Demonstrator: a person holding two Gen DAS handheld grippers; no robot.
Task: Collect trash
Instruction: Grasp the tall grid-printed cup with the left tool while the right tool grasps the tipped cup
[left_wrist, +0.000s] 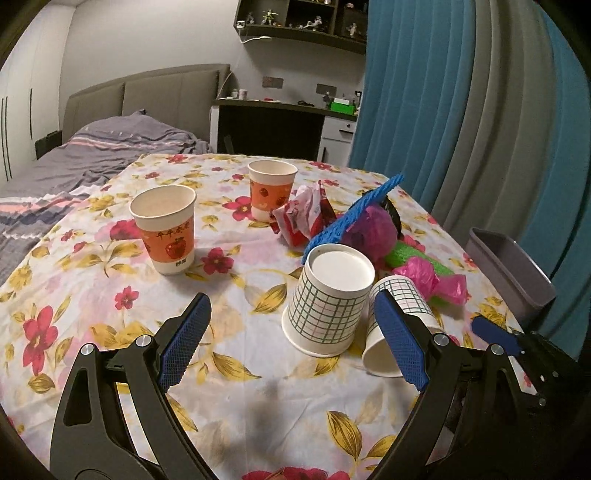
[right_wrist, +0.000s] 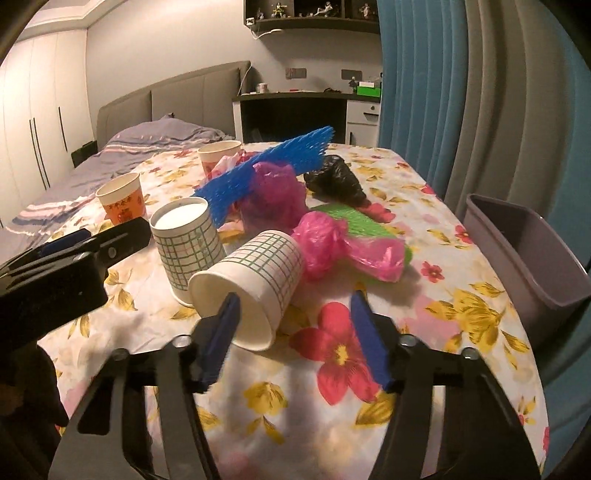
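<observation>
Trash lies on a floral table (left_wrist: 92, 266). A checked paper cup (left_wrist: 327, 295) stands upside down; a second checked cup (right_wrist: 251, 288) lies on its side beside it. Behind them are pink plastic bags (right_wrist: 325, 247), blue foam net (right_wrist: 258, 170), green net (right_wrist: 354, 221), a black bag (right_wrist: 338, 177) and a red-white wrapper (left_wrist: 306, 214). Two orange cups (left_wrist: 166, 229) (left_wrist: 271, 188) stand upright. My left gripper (left_wrist: 291, 314) is open, just short of the upside-down cup. My right gripper (right_wrist: 295, 314) is open, its left finger in front of the lying cup's mouth.
A grey bin (right_wrist: 532, 251) stands off the table's right edge, against blue and grey curtains (right_wrist: 461, 92). A bed (left_wrist: 92, 155) lies beyond the table's far left side. A desk (left_wrist: 280, 122) and shelves stand at the back.
</observation>
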